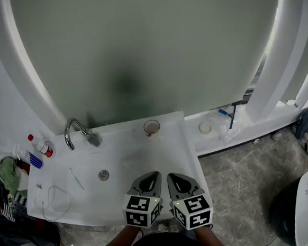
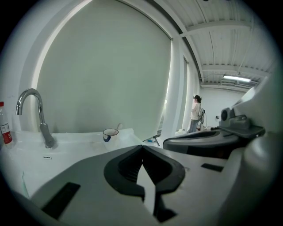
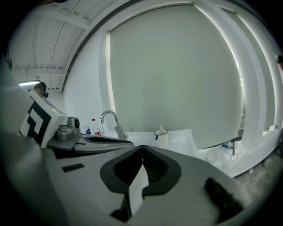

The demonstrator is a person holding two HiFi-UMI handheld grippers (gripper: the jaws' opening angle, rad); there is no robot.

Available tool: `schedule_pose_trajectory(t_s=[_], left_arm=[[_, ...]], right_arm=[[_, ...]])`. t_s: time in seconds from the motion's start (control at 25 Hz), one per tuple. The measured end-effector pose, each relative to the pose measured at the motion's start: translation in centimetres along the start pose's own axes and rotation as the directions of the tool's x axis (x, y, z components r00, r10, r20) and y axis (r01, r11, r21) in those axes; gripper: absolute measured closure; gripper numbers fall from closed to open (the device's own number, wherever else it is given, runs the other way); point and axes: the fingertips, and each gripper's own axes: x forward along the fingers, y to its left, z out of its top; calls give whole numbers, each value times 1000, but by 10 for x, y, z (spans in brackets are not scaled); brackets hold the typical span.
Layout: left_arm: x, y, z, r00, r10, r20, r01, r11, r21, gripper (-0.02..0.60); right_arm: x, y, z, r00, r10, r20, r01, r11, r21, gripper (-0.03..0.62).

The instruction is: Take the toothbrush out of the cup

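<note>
My white tabletop [image 1: 141, 156] takes up the lower middle of the head view, with a drain [image 1: 103, 175] sunk in near its centre. The cup [image 1: 151, 127] sits at the back edge, upper right. The faucet [image 1: 76, 132] is at upper left, and a red-capped bottle [image 1: 41, 146] and a small blue thing [image 1: 35, 160] are far left. A thin pale stick [image 1: 77, 179] lies left of the drain, and a looped white cord [image 1: 55, 202] is at lower left.
</note>
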Motion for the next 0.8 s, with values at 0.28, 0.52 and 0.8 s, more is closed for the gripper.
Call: schedule_pose_trajectory(t_s=[0.28, 0.52, 0.8], left_arm=[[25, 23, 15, 998, 48, 38, -49, 998, 34, 571], [48, 44, 29, 990, 121, 68, -124, 991, 44, 571], [70, 62, 39, 981, 175, 88, -180, 982, 52, 571]], right_arm=[[16, -15, 8, 1000, 12, 8, -11, 999, -30, 583], [37, -26, 16, 997, 71, -6, -72, 996, -60, 583], [54, -42, 28, 993, 114, -17, -115, 990, -83, 583]])
